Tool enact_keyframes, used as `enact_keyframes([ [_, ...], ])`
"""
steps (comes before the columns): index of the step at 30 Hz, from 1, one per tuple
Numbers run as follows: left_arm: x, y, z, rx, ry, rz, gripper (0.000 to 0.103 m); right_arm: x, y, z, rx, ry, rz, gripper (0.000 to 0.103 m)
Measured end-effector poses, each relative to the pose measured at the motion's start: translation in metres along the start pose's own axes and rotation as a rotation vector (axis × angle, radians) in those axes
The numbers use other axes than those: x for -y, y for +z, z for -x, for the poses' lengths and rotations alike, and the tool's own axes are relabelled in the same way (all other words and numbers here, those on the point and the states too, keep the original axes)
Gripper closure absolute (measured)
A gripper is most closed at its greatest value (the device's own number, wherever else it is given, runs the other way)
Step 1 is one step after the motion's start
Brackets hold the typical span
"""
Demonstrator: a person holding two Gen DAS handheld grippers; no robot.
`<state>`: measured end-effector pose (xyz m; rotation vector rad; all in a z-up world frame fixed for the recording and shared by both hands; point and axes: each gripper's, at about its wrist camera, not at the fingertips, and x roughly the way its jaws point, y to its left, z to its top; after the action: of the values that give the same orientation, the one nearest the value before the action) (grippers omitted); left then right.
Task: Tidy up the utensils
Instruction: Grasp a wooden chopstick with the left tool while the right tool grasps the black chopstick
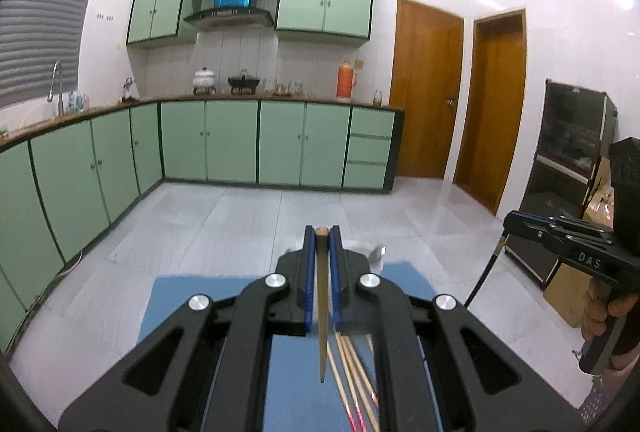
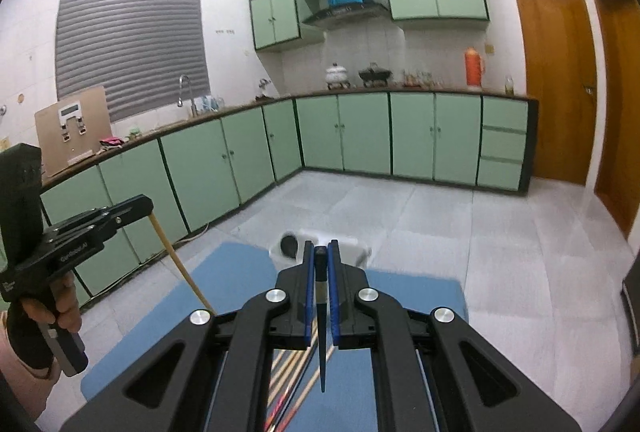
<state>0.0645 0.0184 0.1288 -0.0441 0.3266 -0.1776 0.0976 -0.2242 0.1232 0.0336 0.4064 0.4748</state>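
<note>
Currently left gripper [image 1: 321, 232] is clamped on 1 tan chopstick [image 1: 322, 312], right gripper [image 2: 320, 246] on 1 dark chopstick [image 2: 321, 332]; both sticks hang tip-down. Loose chopsticks [image 1: 352, 364] lie below on the blue mat [image 1: 192, 296]. White holder [image 2: 316, 244] sits at the mat's far edge. Beyond: open tiled floor [image 1: 240, 216], then green cabinets [image 1: 232, 144] along the walls.

white holder [image 2: 320, 246] blurred, loose chopsticks [image 1: 356, 376] hidden under hand-held gripper
</note>
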Motion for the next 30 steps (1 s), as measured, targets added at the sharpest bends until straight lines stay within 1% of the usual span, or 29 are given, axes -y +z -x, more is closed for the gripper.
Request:
enact_keyframes([
  [5,0.003,0.036,-0.018,0.081,-0.002,-0.006,0.097,0.002,0.047,-0.012,0.075,0.005,0.013,0.097],
  [8,0.007,0.06,-0.036,0.131,0.0,-0.019,0.097,0.004,0.077,-0.023,0.127,0.003,0.012,0.097],
  [10,0.012,0.07,-0.049,0.151,0.006,-0.03,0.097,0.006,0.094,-0.032,0.155,0.01,0.002,0.097],
  [12,0.015,0.076,-0.062,0.163,0.009,-0.038,0.097,0.009,0.104,-0.042,0.173,0.011,-0.003,0.097],
  [14,0.018,0.079,-0.08,0.165,0.011,-0.042,0.097,0.013,0.111,-0.06,0.173,-0.001,-0.005,0.097],
  [18,0.02,0.072,-0.12,0.138,0.022,-0.06,0.097,0.018,0.106,-0.103,0.123,-0.034,0.004,0.097],
  [20,0.019,0.064,-0.14,0.107,0.025,-0.062,0.097,0.02,0.096,-0.122,0.092,-0.038,0.003,0.097],
  [22,0.018,0.054,-0.16,0.069,0.022,-0.061,0.097,0.023,0.084,-0.139,0.058,-0.024,-0.014,0.097],
  [25,0.016,0.04,-0.18,0.02,0.022,-0.066,0.097,0.024,0.069,-0.157,0.015,-0.012,-0.022,0.097],
  [30,0.004,0.019,-0.191,-0.041,0.02,-0.063,0.096,0.025,0.054,-0.171,-0.038,0.008,-0.028,0.097],
])
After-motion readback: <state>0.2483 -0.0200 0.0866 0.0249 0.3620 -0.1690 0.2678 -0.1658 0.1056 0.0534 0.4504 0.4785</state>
